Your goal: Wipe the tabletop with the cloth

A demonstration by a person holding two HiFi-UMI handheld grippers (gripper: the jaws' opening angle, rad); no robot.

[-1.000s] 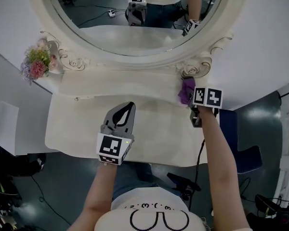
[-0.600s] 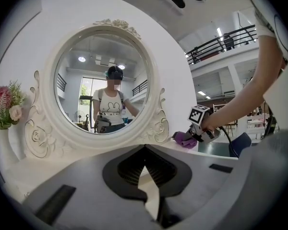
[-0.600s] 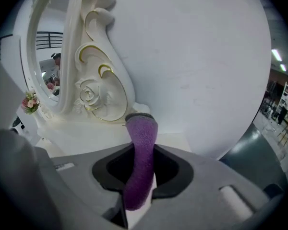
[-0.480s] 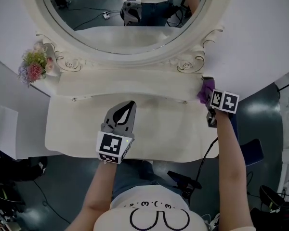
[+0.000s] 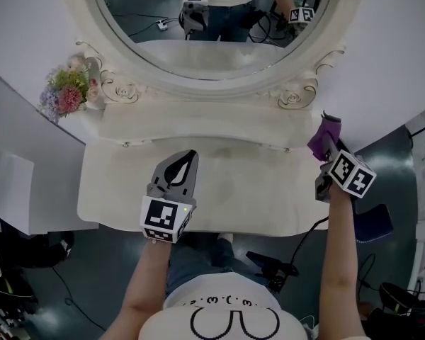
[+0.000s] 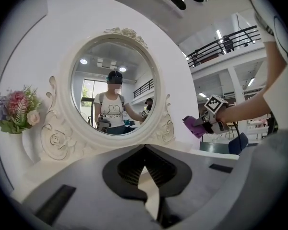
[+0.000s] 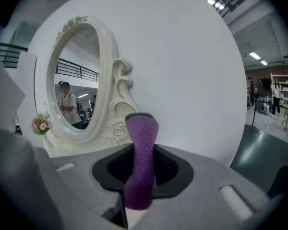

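At the far left, a small bunch of pink and purple flowers (image 5: 65,94) stands beside the oval mirror in its carved cream frame (image 5: 120,87). Our left gripper (image 5: 192,154) hangs over the middle of the cream tabletop (image 5: 262,190). Its jaws are pressed together at the tips with nothing between them (only the pale surface shows through the gap behind). Further right, our right gripper (image 5: 331,151) pinches the purple fuzzy cloth (image 5: 324,136), which stands up out of the closed jaws. We hold that cloth in the air at the tabletop's right end, near the white wall (image 5: 397,62) and well apart from the left gripper.
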